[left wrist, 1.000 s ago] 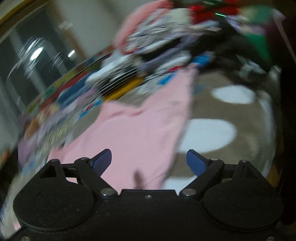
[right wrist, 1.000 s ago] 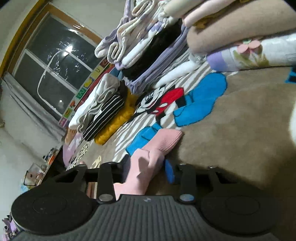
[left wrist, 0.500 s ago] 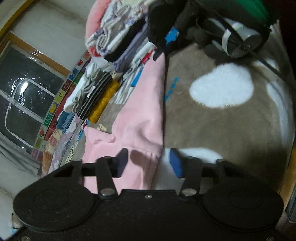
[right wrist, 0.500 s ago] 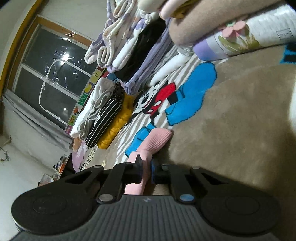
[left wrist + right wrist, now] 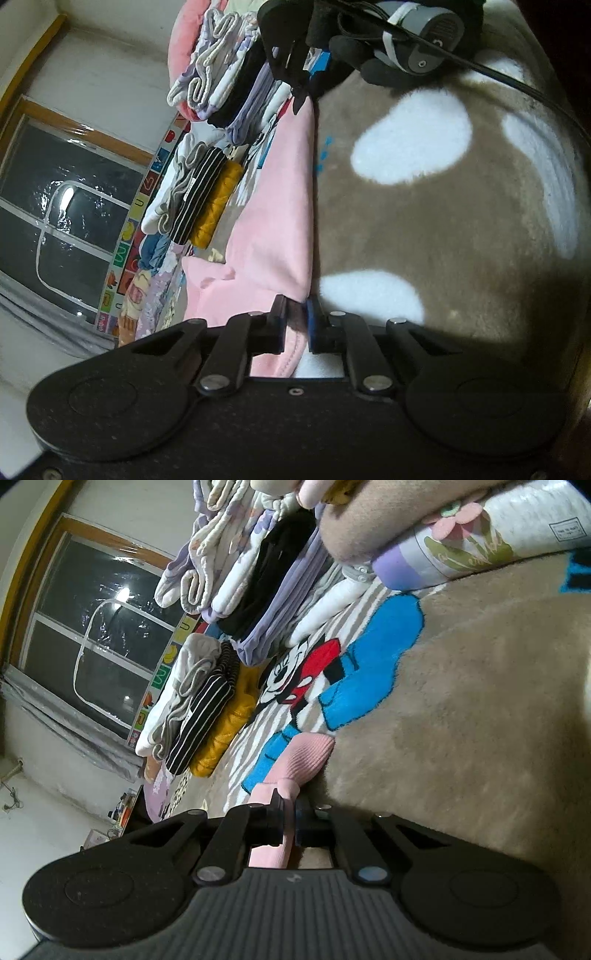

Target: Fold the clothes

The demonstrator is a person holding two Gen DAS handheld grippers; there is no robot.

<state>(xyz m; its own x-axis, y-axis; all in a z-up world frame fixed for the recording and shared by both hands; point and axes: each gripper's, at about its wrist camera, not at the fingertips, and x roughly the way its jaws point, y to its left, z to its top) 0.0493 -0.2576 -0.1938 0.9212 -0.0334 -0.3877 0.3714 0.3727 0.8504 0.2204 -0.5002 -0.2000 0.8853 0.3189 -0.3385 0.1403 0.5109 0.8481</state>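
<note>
Holding the pink garment (image 5: 273, 206) at two places, both tongs are clamped on cloth. Left tongs (image 5: 295, 317): their jaws have just been closing and now pinch the near corner of the garment's folded edge, pink fabric pressed between the pads. Right tongs (image 5: 290, 808): fully closed on a narrow ribbed end of the same garment (image 5: 295, 764), probably a cuff, with the rest of that end lying just ahead on the rug (image 5: 480, 701). The garment lies flat on the rug, its straight right edge running from the left tongs up towards the right tongs, which show at the top of the left view. Judged handling: light, soft, limp fleece that will sag and drape once lifted; it is neither fragile nor slippery. Corners, hems and cuffs are the sound places to hold, as now. Room for moving: left of the garment, stacks of folded clothes (image 5: 207, 192) stand close along its far side, so little margin there. To the right the brown rug with white patches (image 5: 410, 147) is open and suits laying the fold over.
</note>
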